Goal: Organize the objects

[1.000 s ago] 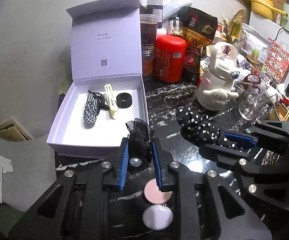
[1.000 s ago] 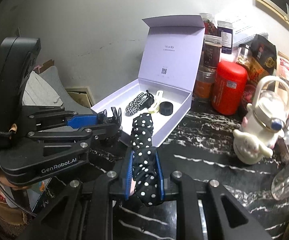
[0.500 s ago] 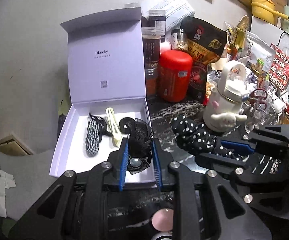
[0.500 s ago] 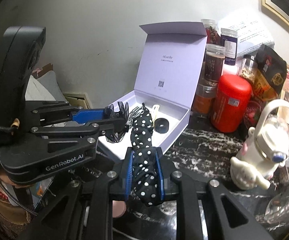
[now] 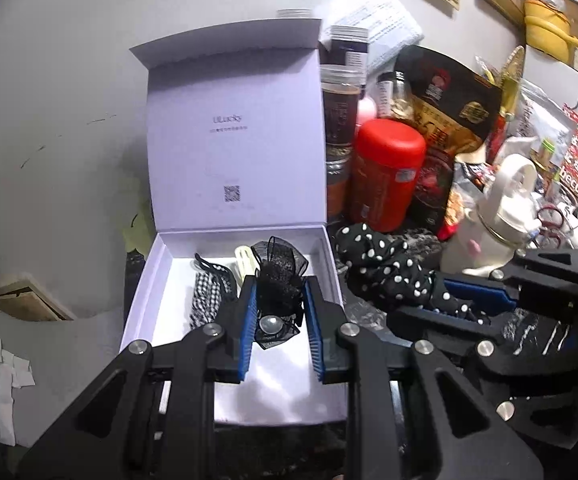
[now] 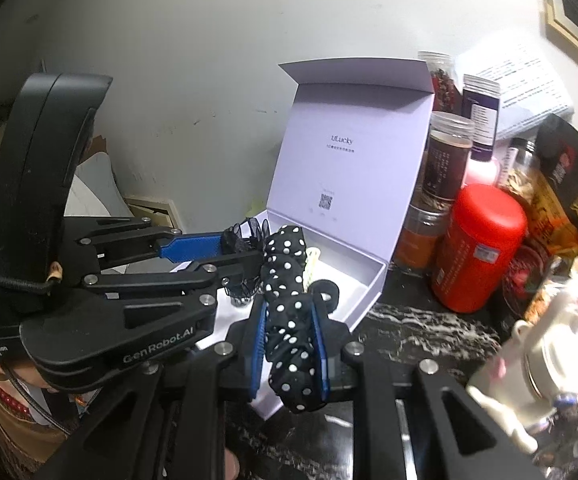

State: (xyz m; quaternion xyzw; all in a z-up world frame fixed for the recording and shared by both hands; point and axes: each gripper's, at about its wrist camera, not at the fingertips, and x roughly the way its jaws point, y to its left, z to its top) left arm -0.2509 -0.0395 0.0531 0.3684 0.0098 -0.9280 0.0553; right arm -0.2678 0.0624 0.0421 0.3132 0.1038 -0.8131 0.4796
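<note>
An open lilac gift box [image 5: 169,312] [image 6: 365,288] stands with its lid upright against the wall. Inside lie a checked hair clip [image 5: 205,296], a cream clip [image 5: 245,258] and a black hair tie [image 6: 327,292]. My left gripper [image 5: 280,312] is shut on a black mesh bow clip [image 5: 279,276] and holds it over the box's floor; it also shows in the right wrist view [image 6: 241,256]. My right gripper [image 6: 291,344] is shut on a black polka-dot scrunchie [image 6: 289,304] [image 5: 385,268] just right of the box, over its front corner.
A red canister [image 5: 385,172] [image 6: 477,244], stacked jars [image 6: 441,168], snack bags [image 5: 449,120] and a white cartoon bottle [image 5: 501,216] crowd the dark marble counter [image 6: 417,328] right of the box. The wall is close behind.
Both grippers have moved forward toward the box. The mesh bow clip is now over the box's inside, and the scrunchie has come up beside its right wall.
</note>
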